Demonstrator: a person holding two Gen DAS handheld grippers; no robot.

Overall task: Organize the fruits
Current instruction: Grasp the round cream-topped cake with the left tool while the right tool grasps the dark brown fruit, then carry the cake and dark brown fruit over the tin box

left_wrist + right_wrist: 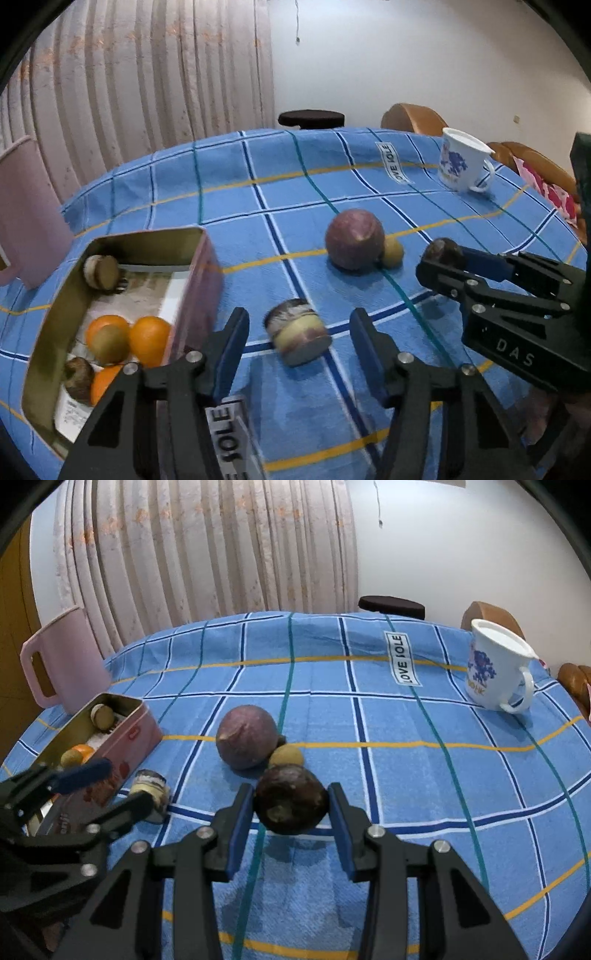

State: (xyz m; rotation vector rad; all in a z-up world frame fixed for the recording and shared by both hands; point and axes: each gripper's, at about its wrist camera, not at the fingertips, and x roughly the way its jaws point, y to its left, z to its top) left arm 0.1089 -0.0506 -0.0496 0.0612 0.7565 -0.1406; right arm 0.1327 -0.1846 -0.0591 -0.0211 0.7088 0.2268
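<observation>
A short purple-and-cream cut fruit piece (297, 332) lies on its side on the blue checked cloth. My left gripper (300, 315) stands open around it, with a gap at each pad. The same gripper (110, 790) shows at the left in the right wrist view, beside the piece (151, 788). My right gripper (290, 790) is shut on a dark brown round fruit (291, 799), which casts a shadow on the cloth below. From the left wrist view that gripper (443, 260) and its fruit (443, 251) are at the right. A pink tin (201, 266) holds oranges (149, 339) and other fruits.
A large purple round fruit (245, 736) and a small yellow-green one (286, 756) sit mid-table, touching. A white flowered cup (495, 668) stands far right, a pink jug (62, 657) far left behind the tin (136, 731). Brown chair backs (413, 116) rise beyond the table edge.
</observation>
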